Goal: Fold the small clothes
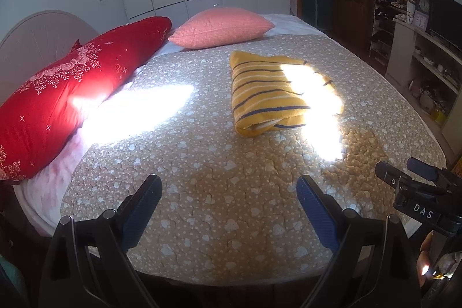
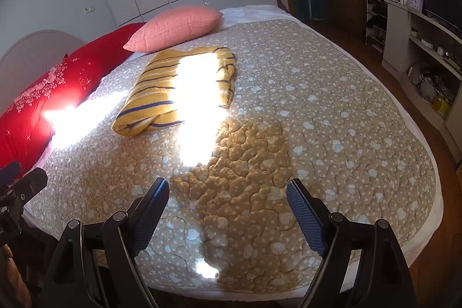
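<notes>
Yellow striped garment [image 1: 268,91] lies folded on the quilt [image 1: 216,192]; both grippers' jaws gape wide, empty.

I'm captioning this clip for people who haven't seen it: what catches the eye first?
A folded yellow knit garment with dark stripes lies mid-bed on the beige quilted cover, crossed by a glaring sun patch. Left of it lie a long red floral pillow and a pink pillow behind.
</notes>
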Tool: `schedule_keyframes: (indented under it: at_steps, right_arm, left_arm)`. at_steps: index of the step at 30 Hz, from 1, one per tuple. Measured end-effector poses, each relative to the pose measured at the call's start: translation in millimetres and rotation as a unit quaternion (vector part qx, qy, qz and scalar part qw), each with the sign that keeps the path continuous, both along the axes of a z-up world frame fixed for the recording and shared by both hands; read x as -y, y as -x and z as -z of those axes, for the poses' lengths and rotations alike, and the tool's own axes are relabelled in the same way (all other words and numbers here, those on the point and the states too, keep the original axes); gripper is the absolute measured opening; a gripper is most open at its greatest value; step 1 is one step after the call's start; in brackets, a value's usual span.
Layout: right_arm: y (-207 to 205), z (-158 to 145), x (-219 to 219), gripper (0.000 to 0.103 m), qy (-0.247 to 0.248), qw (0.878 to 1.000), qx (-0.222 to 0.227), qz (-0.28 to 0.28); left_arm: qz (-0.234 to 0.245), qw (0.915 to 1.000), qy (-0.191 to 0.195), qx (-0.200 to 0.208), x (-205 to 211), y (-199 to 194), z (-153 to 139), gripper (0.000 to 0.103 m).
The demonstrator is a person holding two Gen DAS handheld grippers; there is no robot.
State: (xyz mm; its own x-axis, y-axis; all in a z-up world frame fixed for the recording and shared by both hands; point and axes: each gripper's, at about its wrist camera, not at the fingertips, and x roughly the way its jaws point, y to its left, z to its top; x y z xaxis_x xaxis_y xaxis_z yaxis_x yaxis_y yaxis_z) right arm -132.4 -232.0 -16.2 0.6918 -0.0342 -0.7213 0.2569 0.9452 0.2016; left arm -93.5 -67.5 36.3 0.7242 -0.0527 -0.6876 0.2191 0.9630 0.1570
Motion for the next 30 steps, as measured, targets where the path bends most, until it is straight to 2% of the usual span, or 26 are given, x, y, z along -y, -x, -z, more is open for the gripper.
schedule_keyframes:
  at_steps: [3, 8, 13, 18, 20, 23, 27, 30]
  right_arm:
    - [-1, 9, 3, 0.088, -0.009, 1.0, -0.008, 0.005]
    - [-10, 27, 16, 0.088, -0.04, 0.999, -0.023, 0.014]
    - [-35, 35, 37, 0.088, -0.077, 0.997, -0.029, 0.012]
    - [-82, 20, 68, 0.091, -0.116, 0.993, 0.001, 0.008]
    - [-109, 17, 79, 0.093, -0.131, 0.991, 0.01, 0.007]
    - [-157, 16, 89, 0.093, -0.128, 0.992, 0.014, 0.003]
    - [-221, 29, 97, 0.093, -0.15, 0.989, -0.004, -0.014]
    - [-264, 46, 96, 0.093, -0.167, 0.985, -0.025, -0.034]
  left_arm:
    - [0.003, 0.9997, 0.015, -0.021, -3, -6, 6, 0.094]
    - [0.021, 0.9959, 0.06, -0.065, -15, -31, 16, 0.094]
    - [0.03, 0.9874, 0.112, -0.108, -27, -82, 25, 0.094]
    - [0.031, 0.9822, 0.144, -0.117, -25, -148, 32, 0.094]
    - [0.04, 0.9772, 0.163, -0.13, -19, -177, 39, 0.094]
    - [0.057, 0.9676, 0.184, -0.163, -7, -224, 52, 0.094]
    - [0.075, 0.9541, 0.203, -0.207, 13, -275, 75, 0.094]
    - [0.101, 0.9398, 0.213, -0.247, 29, -303, 96, 0.094]
